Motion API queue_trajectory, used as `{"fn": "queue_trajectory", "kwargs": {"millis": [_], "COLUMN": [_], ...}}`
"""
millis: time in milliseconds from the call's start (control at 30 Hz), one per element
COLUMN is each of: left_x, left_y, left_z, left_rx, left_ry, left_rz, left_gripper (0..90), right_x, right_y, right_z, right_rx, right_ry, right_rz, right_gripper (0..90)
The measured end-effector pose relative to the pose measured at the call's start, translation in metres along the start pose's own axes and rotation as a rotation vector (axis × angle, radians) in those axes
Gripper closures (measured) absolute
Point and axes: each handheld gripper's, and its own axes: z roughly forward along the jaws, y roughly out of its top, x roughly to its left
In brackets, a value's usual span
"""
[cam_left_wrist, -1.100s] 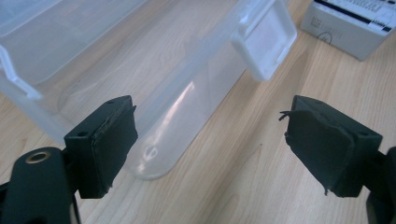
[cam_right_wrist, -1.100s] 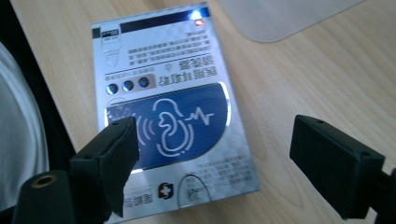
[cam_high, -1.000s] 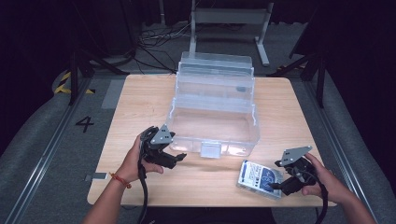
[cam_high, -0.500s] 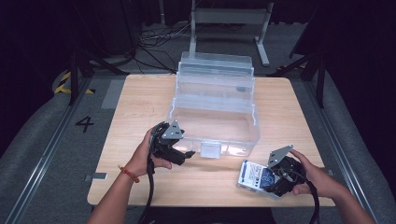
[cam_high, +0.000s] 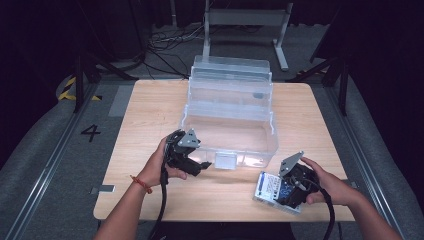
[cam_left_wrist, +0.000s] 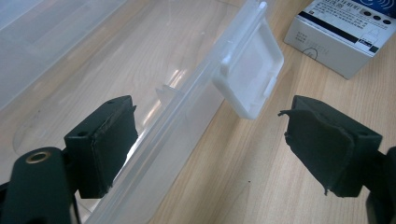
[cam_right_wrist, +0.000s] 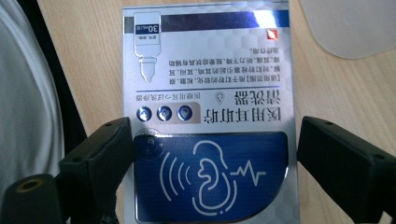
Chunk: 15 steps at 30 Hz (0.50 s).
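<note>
Both forearms enter from the near edge of the wooden table (cam_high: 150, 110). The left hand (cam_high: 159, 167) grips the left gripper (cam_high: 204, 165) from behind and points it level toward the front wall of the clear storage box (cam_high: 227, 127), which stands open at mid-table with its lid raised at the far side. In the left gripper view the jaws stand wide apart: one pad sits over the inside of the box, the other over bare table outside it, with the front rim running between them and touching neither. The white latch (cam_left_wrist: 250, 77) hangs off that rim, just ahead of the jaws. The right hand (cam_high: 327, 185) lies near the box's front right corner, holding the right gripper (cam_high: 292, 192) angled down over the small carton (cam_high: 272, 189). The carton, white and blue with an ear symbol and a dropper-bottle drawing, lies flat on the table in front of the box, apart from its wall. In the right gripper view the jaws straddle the carton's (cam_right_wrist: 208, 140) blue end; they have just been opening. The left pad lies against the carton's edge, while a strip of table shows between the right pad and the opposite edge, so the carton is not clamped.
</note>
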Motion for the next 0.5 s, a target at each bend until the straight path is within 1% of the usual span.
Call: {"fn": "queue_trajectory", "kwargs": {"millis": [33, 67, 100, 167, 200, 233, 267, 300, 467, 500], "left_x": [0.0, 0.0, 0.0, 0.0, 0.0, 0.0, 0.0, 0.0, 0.0, 0.001], "left_y": [0.0, 0.0, 0.0, 0.0, 0.001, 0.001, 0.001, 0.002, 0.002, 0.003], "left_z": [0.001, 0.001, 0.002, 0.004, 0.005, 0.005, 0.006, 0.007, 0.01, 0.012], "left_rx": [-0.001, 0.0, 0.002, 0.007, 0.005, 0.005, 0.012, 0.013, 0.025, 0.039], "left_ry": [0.002, 0.0, -0.006, -0.009, -0.009, -0.009, -0.009, -0.014, -0.006, -0.004], "left_rz": [0.003, -0.008, -0.007, -0.007, -0.003, -0.003, 0.001, 0.001, 0.009, 0.023], "left_gripper": [16.6, 16.6, 16.8, 16.8, 16.8, 16.7, 16.7, 17.2, 17.7, 18.8], "right_x": [0.0, 0.0, 0.002, 0.004, 0.005, 0.005, 0.006, 0.008, 0.008, 0.008], "right_y": [0.001, 0.003, 0.006, 0.008, 0.009, 0.009, 0.009, 0.011, 0.009, 0.009], "right_z": [0.001, 0.002, 0.004, 0.007, 0.009, 0.009, 0.011, 0.015, 0.019, 0.02], "right_rx": [0.005, 0.011, 0.016, 0.033, 0.044, 0.044, 0.056, 0.081, 0.08, 0.08], "right_ry": [0.012, 0.025, 0.019, 0.013, 0.021, 0.021, 0.028, 0.023, 0.02, 0.017], "right_rz": [0.001, -0.002, -0.008, -0.011, -0.021, -0.021, -0.019, -0.042, -0.051, -0.049], "right_gripper": [10.1, 8.7, 5.3, 4.6, 4.6, 4.6, 3.8, 3.4, 3.2, 3.1]}}
